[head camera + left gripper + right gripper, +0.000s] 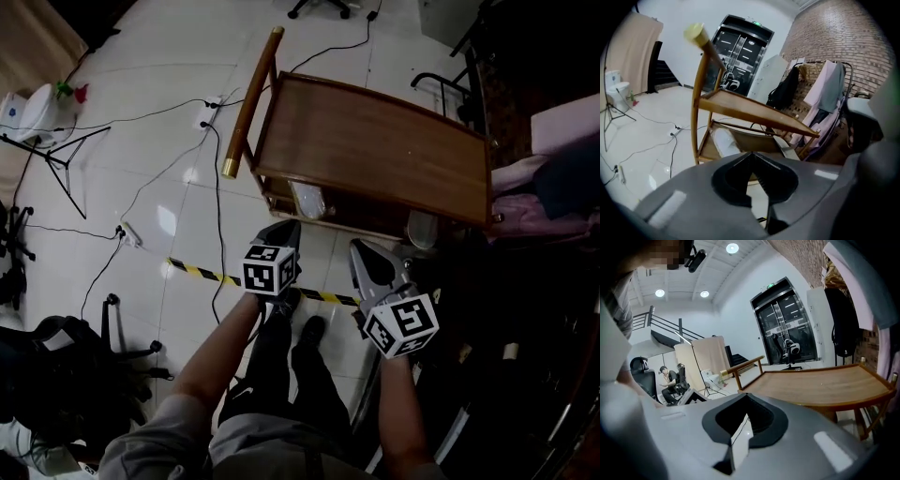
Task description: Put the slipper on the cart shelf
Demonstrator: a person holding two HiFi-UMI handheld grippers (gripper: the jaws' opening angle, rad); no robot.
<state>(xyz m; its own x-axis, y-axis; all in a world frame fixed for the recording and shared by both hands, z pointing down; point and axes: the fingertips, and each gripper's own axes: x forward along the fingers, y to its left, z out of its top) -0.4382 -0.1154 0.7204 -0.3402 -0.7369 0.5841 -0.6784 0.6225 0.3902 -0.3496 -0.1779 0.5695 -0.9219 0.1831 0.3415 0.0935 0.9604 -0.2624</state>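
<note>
A wooden cart (375, 141) stands on the tiled floor right in front of me. Two pale slippers lie on its lower shelf, one at the left (309, 200) and one at the right (422, 228). Seen from the left gripper view, the left slipper (723, 140) and the right slipper (787, 147) rest under the cart top (750, 110). My left gripper (286, 228) is shut and holds nothing, its tip just short of the cart's near edge. My right gripper (359, 248) is also shut and holds nothing, beside the left one. Its own view looks across the cart top (825, 385).
Cables and a yellow-black tape strip (202, 273) cross the floor in front of the cart. A tripod (56, 159) stands at the left, a black chair (56, 375) at the lower left. Clothes (825, 93) hang on a rack at the right. A person (670, 378) sits far off.
</note>
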